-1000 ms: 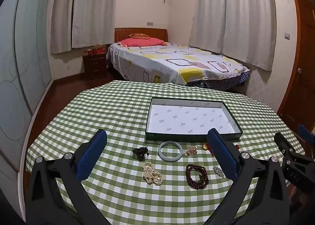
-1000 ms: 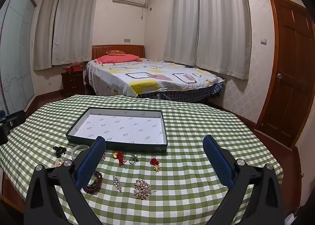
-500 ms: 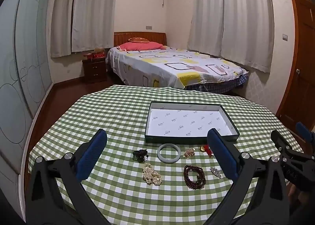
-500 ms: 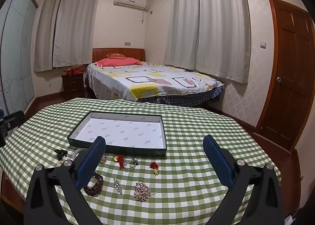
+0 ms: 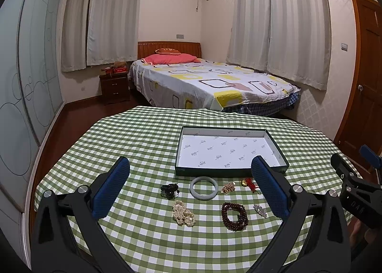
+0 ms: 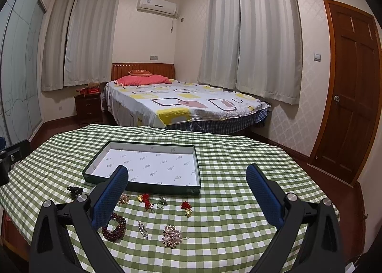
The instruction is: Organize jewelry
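Observation:
A shallow dark green box (image 5: 274, 140) with a white paper lining stands empty on the green checked table (image 5: 143, 144); it also shows in the right wrist view (image 6: 195, 155). In front of it lie a pale jade bangle (image 5: 203, 187), a black piece (image 5: 169, 190), a pearl strand (image 5: 183, 213), a dark red bead bracelet (image 5: 234, 216), a gold cluster (image 5: 228, 187), a red-and-gold charm (image 5: 249, 183) and a silver clip (image 5: 260, 210). The right wrist view adds a ring (image 6: 162, 202), a red charm (image 6: 186, 208) and a pink brooch (image 6: 171, 236). My left gripper (image 5: 189, 188) and right gripper (image 6: 187, 199) are open, empty, above the table.
The table's near and side edges drop to a dark wood floor. A bed (image 5: 210, 86) stands beyond the table, a nightstand (image 5: 114, 89) to its left, a wooden door (image 6: 351, 115) at the right. The right gripper's body (image 5: 353, 191) shows at the right of the left view.
Both grippers have pulled back and tilted up a little, so the table and jewelry sit lower and smaller in view. Nothing on the table has moved.

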